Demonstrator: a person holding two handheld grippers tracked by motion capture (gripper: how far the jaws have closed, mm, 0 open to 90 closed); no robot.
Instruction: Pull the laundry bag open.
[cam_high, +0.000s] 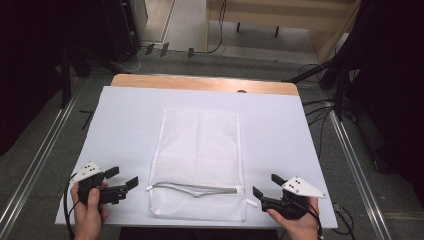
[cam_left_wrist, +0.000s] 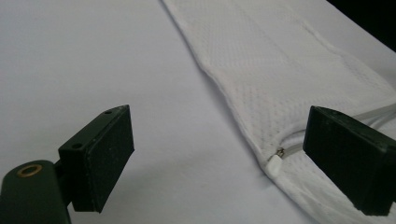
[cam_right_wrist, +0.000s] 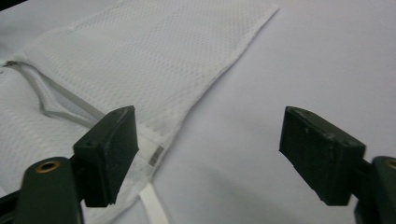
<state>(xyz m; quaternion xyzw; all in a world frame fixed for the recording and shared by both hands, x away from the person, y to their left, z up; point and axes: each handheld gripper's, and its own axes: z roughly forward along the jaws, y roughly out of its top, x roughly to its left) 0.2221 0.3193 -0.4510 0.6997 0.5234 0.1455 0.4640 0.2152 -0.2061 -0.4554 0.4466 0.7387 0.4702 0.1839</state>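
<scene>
A white mesh laundry bag (cam_high: 199, 160) lies flat in the middle of the table, its zipper (cam_high: 195, 188) partly undone near the front edge. My left gripper (cam_high: 122, 177) rests at the bag's left front corner, open, nothing between its jaws. In the left gripper view the bag (cam_left_wrist: 280, 74) runs up the right side and the zipper end (cam_left_wrist: 276, 161) sits between the open jaws' line of sight. My right gripper (cam_high: 266, 185) stands open at the bag's right front corner, empty. In the right gripper view the bag (cam_right_wrist: 154, 56) spreads left, with a white tab (cam_right_wrist: 152, 205) near the left jaw.
The table is covered by a white sheet (cam_high: 120, 120), with a wooden edge (cam_high: 200, 82) at the far side. Metal rails (cam_high: 350, 150) run along both sides on the floor, and cables (cam_high: 320, 107) lie at the far right.
</scene>
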